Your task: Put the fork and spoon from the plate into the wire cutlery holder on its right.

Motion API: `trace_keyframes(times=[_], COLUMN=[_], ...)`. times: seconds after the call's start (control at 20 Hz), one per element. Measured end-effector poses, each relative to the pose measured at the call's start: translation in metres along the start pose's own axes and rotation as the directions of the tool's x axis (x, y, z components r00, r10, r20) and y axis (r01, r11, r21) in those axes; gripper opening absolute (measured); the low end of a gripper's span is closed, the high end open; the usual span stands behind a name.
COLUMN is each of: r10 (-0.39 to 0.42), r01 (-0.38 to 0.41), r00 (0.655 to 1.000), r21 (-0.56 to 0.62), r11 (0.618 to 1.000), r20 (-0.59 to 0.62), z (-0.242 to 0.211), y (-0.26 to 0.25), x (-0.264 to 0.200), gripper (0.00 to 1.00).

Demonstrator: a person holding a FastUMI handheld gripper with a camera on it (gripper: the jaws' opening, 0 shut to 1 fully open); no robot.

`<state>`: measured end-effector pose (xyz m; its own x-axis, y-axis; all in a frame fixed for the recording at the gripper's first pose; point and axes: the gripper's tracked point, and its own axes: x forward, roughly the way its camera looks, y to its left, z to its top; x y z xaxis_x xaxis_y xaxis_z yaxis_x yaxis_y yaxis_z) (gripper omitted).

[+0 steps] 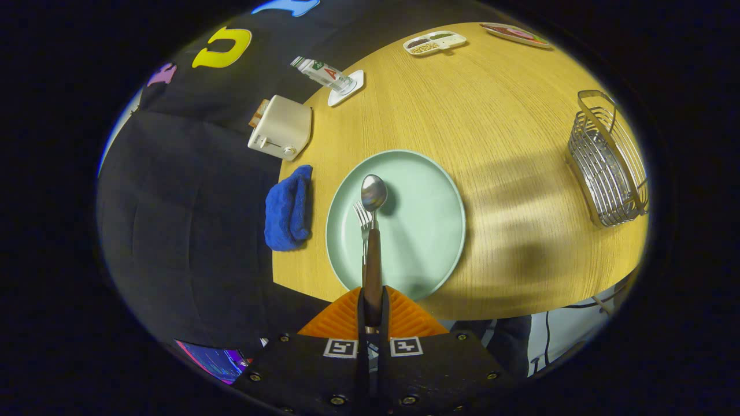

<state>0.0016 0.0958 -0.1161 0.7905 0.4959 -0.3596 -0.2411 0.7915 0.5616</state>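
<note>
Gripper view. Your gripper [373,309] has its fingers closed down to a narrow slot, and both press on the wooden handles of the spoon [373,193] and the fork [363,219], which lie side by side and run straight ahead from the fingers. The spoon bowl sits farthest out, with the fork tines just short of it and slightly to the left. Both utensils appear raised above the pale green plate [428,231], judging by the spoon's shadow on it, though the height cannot be told.

The wire cutlery holder [607,162] stands well off to the right of the fingers on the wooden table [462,104], apart from the plate and looking empty. To the left of the fingers lie a blue cloth [288,209] and, beyond it, a toaster [281,128]; a bottle [322,73] and two snack trays [435,43] lie far ahead.

The step in hand is probably the carry. Keep the squeeze firm, since two handles share one grip and either may slip. Swing right, clear the holder's tall handle loop, and tip the utensils so their heads or handles point down into the basket before you release.
</note>
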Motion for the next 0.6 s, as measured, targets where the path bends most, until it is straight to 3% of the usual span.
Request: trace_keyframes(times=[0.2,0.6], r10=[0.018,-0.045], r01=[-0.019,0.020], r00=[0.997,0.957], r21=[0.017,0.092], r11=[1.000,0.996], r20=[0.080,0.285], z=[0.016,0.048], y=[-0.001,-0.035], x=[-0.022,-0.090], gripper=[0.06,0.06])
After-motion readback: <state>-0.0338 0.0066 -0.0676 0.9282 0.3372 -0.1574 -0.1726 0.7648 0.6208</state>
